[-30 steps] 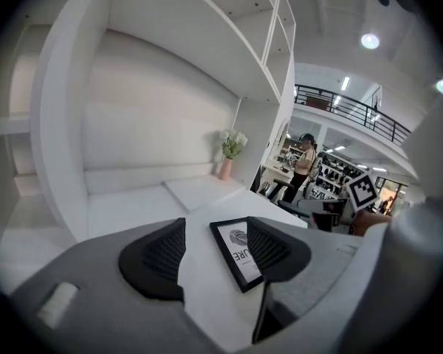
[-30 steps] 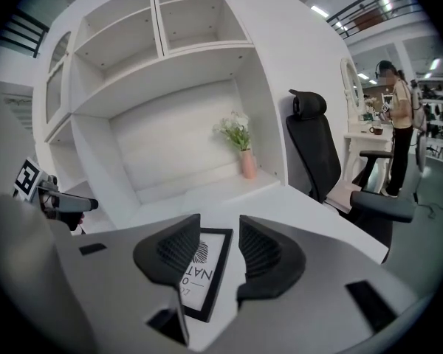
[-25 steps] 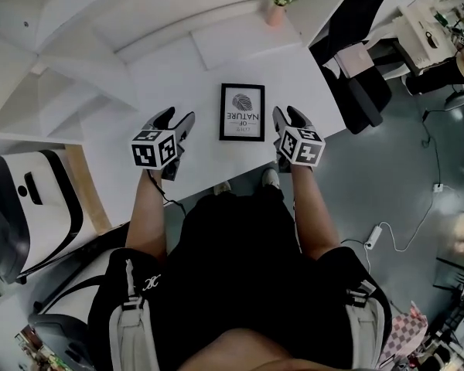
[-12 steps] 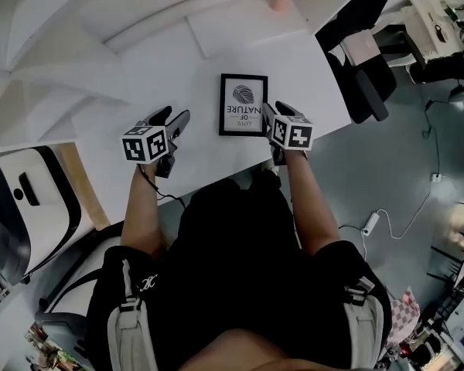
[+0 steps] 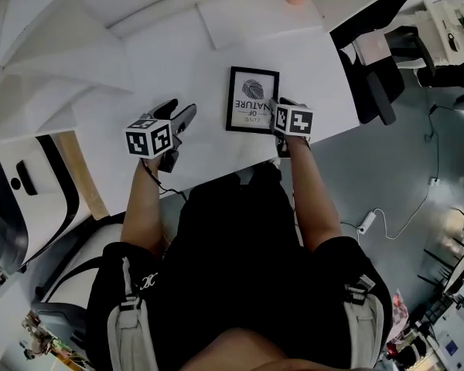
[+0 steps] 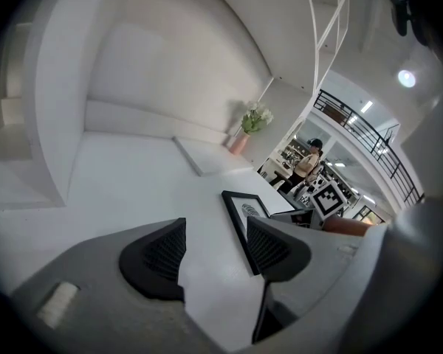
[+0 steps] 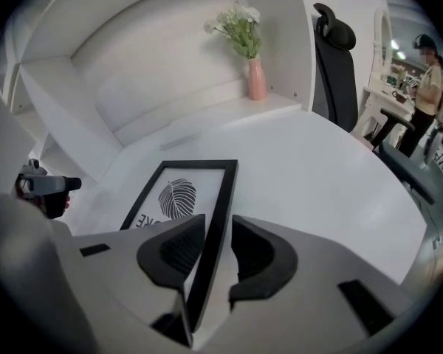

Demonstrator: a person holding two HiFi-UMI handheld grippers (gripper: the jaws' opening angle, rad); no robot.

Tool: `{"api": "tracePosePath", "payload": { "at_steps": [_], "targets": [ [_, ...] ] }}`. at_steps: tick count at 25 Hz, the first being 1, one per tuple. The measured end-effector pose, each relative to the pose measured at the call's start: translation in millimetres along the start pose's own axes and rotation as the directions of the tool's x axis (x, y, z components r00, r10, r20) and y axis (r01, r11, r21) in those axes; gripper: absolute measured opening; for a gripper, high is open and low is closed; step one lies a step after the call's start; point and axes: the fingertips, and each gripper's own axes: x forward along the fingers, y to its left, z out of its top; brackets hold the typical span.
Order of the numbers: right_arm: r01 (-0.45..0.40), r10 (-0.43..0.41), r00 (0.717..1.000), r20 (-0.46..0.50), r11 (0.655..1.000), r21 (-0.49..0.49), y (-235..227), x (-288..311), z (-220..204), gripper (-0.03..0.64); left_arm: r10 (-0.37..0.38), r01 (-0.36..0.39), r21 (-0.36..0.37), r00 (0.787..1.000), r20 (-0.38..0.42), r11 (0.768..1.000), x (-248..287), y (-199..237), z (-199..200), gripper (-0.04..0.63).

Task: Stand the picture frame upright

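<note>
**Picture frame** [image 5: 252,100]: black border, white print with a dark leaf and lettering. It lies flat and face up on the near right part of the counter [image 5: 158,64], long sides running near to far. It is not upright.

**Right gripper** [image 5: 278,111]: set at the near end of the frame's right long edge and pitched steeply down. In the right gripper view the black edge runs between the two pads [image 7: 179,251]. The jaws are partly apart and have just been closing. A thin strip of white shows between the right pad and the edge, so there is no clamp on the frame yet.

**Left gripper** [image 5: 181,113]: left of the frame and apart from it, low over bare counter. The jaws stand wide apart with only the white surface between them. In the left gripper view the frame's left edge shows just beyond the right jaw.

**Counter**: white, backed by a curved white wall on the far side.

**White slab** [image 5: 255,23]: flat and rectangular, on the counter, far of the frame.

**Vase** [image 7: 255,80]: pink and upright, holding white flowers [image 7: 236,19]. It stands at the counter's far edge, well apart from the frame.

**Office chair** [image 5: 371,83]: black, off the counter's right edge.

**Person** [image 7: 430,76]: standing in the background at far right, seen in the right gripper view.
</note>
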Motion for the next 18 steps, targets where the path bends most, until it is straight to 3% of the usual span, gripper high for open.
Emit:
{"api": "tracePosePath", "payload": {
  "at_steps": [2, 10, 18],
  "targets": [
    [-0.002, 0.003, 1.0, -0.031, 1.0, 0.015, 0, 6, -4, 0.083, -0.001, 0.001, -0.005, 1.0, -0.002, 1.0, 0, 2, -2, 0.259],
    [-0.034, 0.041, 0.997, -0.067, 0.994, 0.105, 0, 11, -7, 0.077, 0.0, -0.001, -0.024, 1.0, -0.002, 1.0, 0, 7, -9, 0.259],
    [-0.149, 0.165, 0.984, -0.073, 0.971, 0.188, -1, 13, -9, 0.077, -0.02, 0.019, -0.018, 1.0, -0.016, 1.0, 3, -3, -15, 0.259]
  ]
}}
